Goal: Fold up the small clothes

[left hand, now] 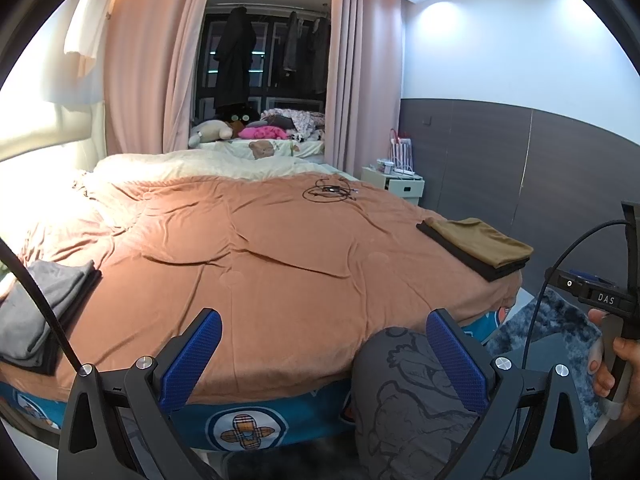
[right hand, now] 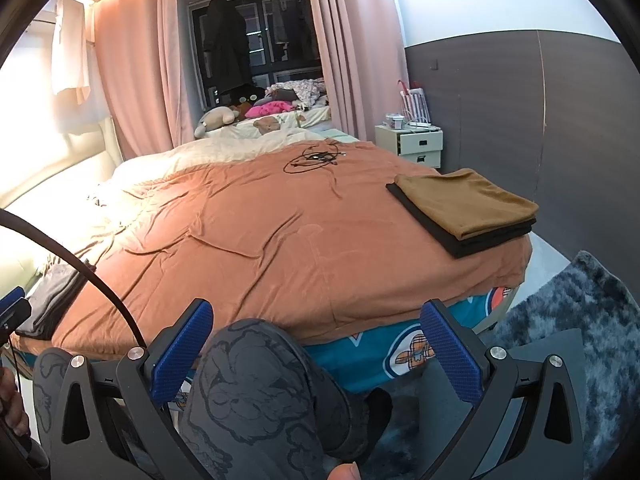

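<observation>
On the bed's orange blanket (right hand: 256, 240), folded stack (right hand: 468, 208), tangled cable (right hand: 312, 158)

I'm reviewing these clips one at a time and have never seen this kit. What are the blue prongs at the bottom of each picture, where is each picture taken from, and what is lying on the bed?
The blue prongs are the two fingers of a hand-held gripper; a person carries one in each hand. Each picture comes from a camera mounted on one gripper and looking forward along its fingers. The left gripper and the right gripper both stand open and hold nothing. The person's knee shows between them. Ahead is a bed under an orange blanket. On it lie a folded stack, tan on black, at the right edge, a grey folded pile at the left edge, and a tangle of black cable farther back.
</observation>
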A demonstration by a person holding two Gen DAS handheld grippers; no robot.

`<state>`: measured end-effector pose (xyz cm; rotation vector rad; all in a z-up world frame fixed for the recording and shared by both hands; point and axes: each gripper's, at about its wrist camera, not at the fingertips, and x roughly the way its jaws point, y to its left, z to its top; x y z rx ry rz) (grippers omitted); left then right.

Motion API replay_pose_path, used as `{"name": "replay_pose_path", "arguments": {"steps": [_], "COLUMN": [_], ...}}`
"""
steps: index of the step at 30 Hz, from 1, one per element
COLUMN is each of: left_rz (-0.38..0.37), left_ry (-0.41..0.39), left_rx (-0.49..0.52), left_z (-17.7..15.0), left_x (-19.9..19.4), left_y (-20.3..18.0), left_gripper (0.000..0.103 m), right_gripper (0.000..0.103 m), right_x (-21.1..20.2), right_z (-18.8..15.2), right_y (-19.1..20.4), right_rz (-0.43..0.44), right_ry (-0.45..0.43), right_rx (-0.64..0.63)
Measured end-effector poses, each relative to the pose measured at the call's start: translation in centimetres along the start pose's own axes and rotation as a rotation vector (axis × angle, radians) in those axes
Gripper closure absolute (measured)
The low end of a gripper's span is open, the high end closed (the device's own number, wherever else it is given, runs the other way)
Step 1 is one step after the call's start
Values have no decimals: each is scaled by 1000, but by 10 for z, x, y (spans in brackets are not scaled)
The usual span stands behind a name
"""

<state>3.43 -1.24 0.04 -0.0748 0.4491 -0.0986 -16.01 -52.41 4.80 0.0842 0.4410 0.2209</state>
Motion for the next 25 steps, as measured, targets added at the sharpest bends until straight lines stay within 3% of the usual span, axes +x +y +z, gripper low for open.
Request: {"name": "replay_pose_path", "arguments": {"steps": [25], "left_rz": [-9], "left_ry": [6], "left_rx": [-1], "left_z": [-6], "left_x": [-3], "left_y": [3], "left_gripper": [0], "right_gripper": [0], "right_x": [-1], "right_z": [-4], "right_y": [1], "right_rz": [4], "right_ry": [-2], "right_rx": [5]}}
